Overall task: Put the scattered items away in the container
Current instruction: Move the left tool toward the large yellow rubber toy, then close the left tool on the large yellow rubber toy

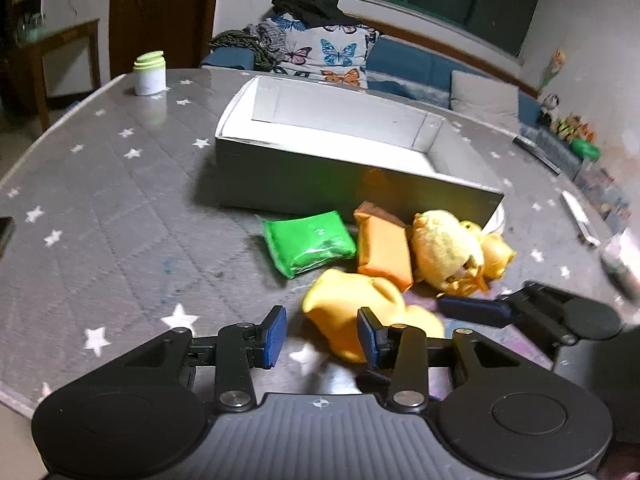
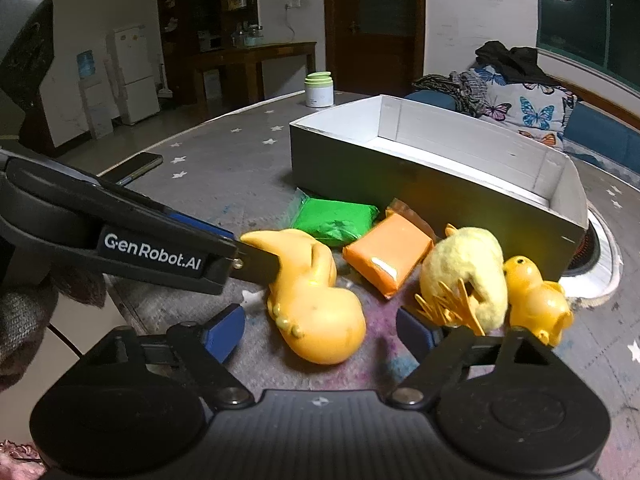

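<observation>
A yellow rubber dinosaur toy (image 2: 316, 300) lies on the grey star-patterned table; it also shows in the left wrist view (image 1: 352, 312). My left gripper (image 1: 322, 336) is open with its fingers at the toy's tail end, one finger (image 2: 256, 266) touching it. My right gripper (image 2: 320, 328) is open around the toy's body. A green packet (image 2: 336, 218), an orange packet (image 2: 386, 260), a fluffy yellow chick (image 2: 464, 276) and a small yellow duck (image 2: 536, 300) lie beside it. The open white box (image 2: 400, 184) stands behind them and looks empty.
A white jar with a green lid (image 2: 319, 89) stands at the table's far edge. A phone (image 2: 136, 166) lies at the left. A round white mat (image 2: 600, 264) sits by the box's right corner. A sofa with a butterfly cushion (image 1: 328, 56) is behind the table.
</observation>
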Available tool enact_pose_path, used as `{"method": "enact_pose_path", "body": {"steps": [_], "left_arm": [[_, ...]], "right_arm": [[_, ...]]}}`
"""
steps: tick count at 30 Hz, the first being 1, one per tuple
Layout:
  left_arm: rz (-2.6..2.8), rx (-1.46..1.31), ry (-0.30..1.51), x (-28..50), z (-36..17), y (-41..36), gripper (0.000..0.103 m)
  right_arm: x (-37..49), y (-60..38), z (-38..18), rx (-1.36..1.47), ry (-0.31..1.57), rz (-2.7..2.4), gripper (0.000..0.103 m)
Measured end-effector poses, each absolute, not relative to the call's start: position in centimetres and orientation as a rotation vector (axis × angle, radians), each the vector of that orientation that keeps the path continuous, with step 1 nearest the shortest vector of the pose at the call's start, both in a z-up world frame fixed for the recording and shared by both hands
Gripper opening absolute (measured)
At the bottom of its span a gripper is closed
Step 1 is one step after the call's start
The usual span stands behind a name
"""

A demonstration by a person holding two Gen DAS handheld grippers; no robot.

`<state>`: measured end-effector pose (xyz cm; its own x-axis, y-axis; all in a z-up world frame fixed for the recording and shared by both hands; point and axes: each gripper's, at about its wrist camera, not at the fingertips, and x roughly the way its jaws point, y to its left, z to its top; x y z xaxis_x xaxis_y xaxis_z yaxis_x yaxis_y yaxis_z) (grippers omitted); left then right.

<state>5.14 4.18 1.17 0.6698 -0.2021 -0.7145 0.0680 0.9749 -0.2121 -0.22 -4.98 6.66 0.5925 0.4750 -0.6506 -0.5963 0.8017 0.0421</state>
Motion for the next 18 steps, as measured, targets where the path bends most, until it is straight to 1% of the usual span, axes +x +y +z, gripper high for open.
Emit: {"method": "enact_pose_path", "body": {"steps": [1, 5, 6, 12, 18], "left_arm": [[-0.162, -0.188, 0.822, 5.3, 1.2, 4.3, 0.042], [-0.204, -0.274, 0.832, 5.9, 1.1, 5.1, 0.042], [-0.211, -0.297, 0.835, 6.1, 1.0, 5.3, 0.042], [-0.248, -0.411, 0.851, 7.0, 0.4, 6.4, 0.043], [-0.284, -0.455, 0.859, 8.0, -0.2, 6.7, 0.043]], "right_arm": [[-0.1, -4.9, 6.7, -0.186, 0.699, 0.630, 0.078], [0.3, -4.9, 6.7, -0.169, 0.703, 0.651, 0.070], [0.3, -4.9, 6.7, -0.164, 0.705, 0.657, 0.066], [0.8, -5.0, 6.4, -0.162, 0.712, 0.662, 0.064], [1.2, -5.2, 6.2, -0.157, 0.716, 0.653, 0.062]]}}
